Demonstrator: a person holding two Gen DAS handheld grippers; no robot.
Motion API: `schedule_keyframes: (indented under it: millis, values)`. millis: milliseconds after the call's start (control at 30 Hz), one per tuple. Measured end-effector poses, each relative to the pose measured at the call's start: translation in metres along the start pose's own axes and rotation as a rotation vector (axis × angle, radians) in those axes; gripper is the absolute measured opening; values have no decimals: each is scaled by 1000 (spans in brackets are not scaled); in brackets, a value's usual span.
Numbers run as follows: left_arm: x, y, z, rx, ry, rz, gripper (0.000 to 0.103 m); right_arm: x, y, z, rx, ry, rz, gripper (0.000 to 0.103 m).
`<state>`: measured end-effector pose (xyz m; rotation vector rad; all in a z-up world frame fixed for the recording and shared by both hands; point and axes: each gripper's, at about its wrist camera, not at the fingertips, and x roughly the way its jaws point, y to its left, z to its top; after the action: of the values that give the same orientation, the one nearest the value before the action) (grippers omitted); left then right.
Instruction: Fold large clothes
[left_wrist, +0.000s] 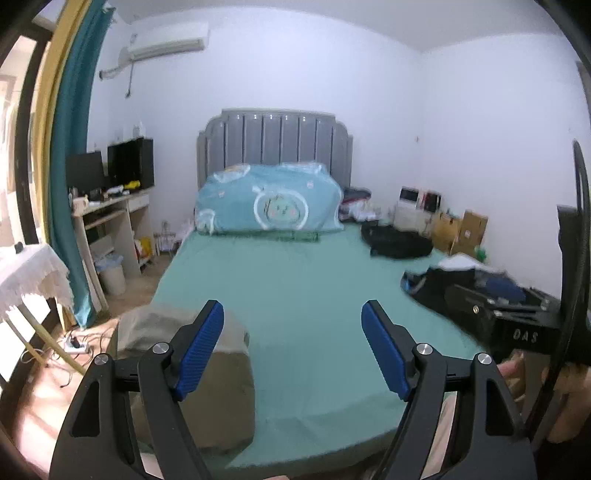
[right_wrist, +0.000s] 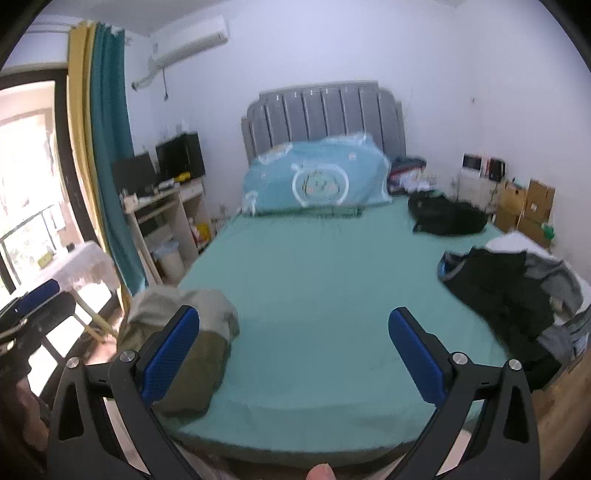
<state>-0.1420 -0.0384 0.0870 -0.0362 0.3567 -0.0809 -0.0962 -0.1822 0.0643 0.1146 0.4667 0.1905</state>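
A folded olive and khaki garment (left_wrist: 225, 391) (right_wrist: 207, 362) lies on the near left corner of the green bed sheet (left_wrist: 295, 277) (right_wrist: 314, 258). A heap of dark and grey clothes (left_wrist: 443, 284) (right_wrist: 498, 295) sits on the bed's right side. My left gripper (left_wrist: 292, 306) is held above the bed's foot, open, with only bare sheet showing between its blue pads. My right gripper (right_wrist: 293, 311) is also raised and wide open, holding nothing. The folded garment shows behind the left finger of each gripper.
A blue quilt (left_wrist: 269, 203) rests against the grey headboard. A black bag (left_wrist: 399, 240) (right_wrist: 447, 218) lies at the far right of the bed. A desk with monitors (left_wrist: 110, 210) and a cloth-covered table (left_wrist: 29, 273) stand left; cardboard boxes (left_wrist: 461, 225) stand right.
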Motion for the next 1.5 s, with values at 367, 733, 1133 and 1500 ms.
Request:
schedule_keyframes:
  millis: [367, 733, 1133, 1500]
  values:
    - [-47, 4, 25, 21, -145, 32, 80, -56, 33, 17, -55, -179, 36, 102]
    - [-34, 29, 11, -26, -87, 118, 80, -25, 65, -2, -110, -94, 129, 102]
    - [-17, 57, -4, -82, -29, 160, 80, 6, 82, -19, -114, -16, 175, 102]
    - [-1, 87, -23, -118, 36, 194, 80, 38, 100, -34, -139, 67, 211, 102]
